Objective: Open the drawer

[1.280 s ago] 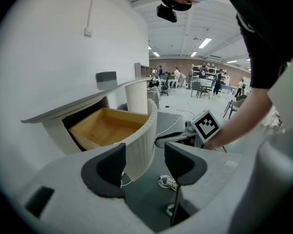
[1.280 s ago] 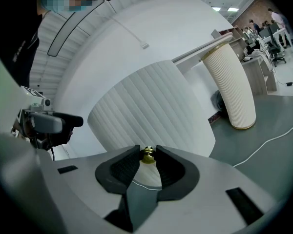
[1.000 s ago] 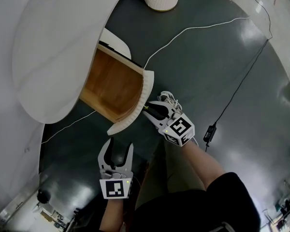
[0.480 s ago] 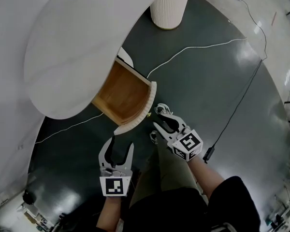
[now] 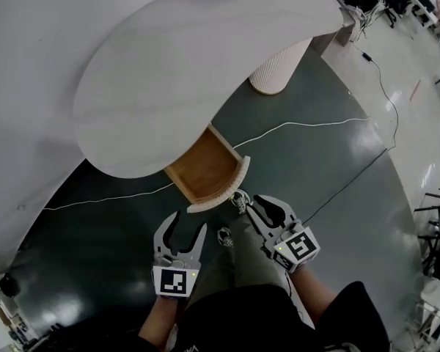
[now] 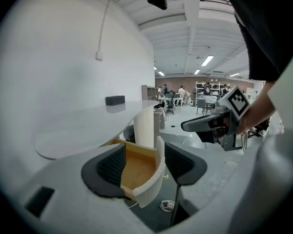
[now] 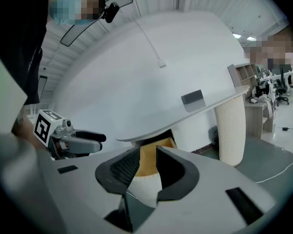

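Left gripper (image 5: 188, 222): jaws wide apart, empty, short of the drawer (image 5: 205, 173). Drawer stands pulled out from under the white table (image 5: 169, 86). Right gripper (image 5: 258, 204): jaws part-open, just narrowed slightly, empty, just beside the drawer front.

drawer (image 5: 204, 171) int. wood, front ribbed | tabletop (image 5: 183, 72) matt white, prob. laminate

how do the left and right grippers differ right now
The left gripper has its jaws spread wide; the right gripper holds them narrower, having just closed a little. The left points straight up the head view, the right slants left toward the open drawer. Both are empty.
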The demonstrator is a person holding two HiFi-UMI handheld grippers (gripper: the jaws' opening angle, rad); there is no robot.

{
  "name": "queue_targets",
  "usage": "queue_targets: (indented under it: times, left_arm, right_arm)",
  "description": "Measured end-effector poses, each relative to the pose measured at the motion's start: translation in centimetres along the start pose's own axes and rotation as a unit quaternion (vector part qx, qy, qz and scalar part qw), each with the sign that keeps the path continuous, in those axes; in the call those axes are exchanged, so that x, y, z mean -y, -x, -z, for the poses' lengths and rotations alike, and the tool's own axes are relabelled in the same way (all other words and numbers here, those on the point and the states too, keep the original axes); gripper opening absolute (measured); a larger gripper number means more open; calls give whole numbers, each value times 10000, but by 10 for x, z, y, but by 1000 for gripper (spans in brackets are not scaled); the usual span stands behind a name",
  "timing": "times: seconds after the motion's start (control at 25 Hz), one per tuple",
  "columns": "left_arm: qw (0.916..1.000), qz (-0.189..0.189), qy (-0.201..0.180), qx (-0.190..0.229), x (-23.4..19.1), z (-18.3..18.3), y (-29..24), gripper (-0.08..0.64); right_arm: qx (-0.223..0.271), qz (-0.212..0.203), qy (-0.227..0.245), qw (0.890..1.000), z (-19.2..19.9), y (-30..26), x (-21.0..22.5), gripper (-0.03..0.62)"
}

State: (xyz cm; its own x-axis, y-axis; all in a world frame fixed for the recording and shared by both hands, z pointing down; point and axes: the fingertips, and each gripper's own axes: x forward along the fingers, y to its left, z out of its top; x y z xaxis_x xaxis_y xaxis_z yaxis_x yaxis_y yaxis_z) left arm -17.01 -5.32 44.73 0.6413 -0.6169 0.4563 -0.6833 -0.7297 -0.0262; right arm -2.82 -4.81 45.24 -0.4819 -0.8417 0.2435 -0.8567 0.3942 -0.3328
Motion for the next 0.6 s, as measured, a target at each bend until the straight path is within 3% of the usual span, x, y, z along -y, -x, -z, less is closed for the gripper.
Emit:
queue_targets:
  times: [0.6]
  left_arm:
    - [9968, -103, -107, 786, -17, -96, 39, 233]
  right_arm:
    - [591, -218, 545, 9965, -135, 4, -52, 23]
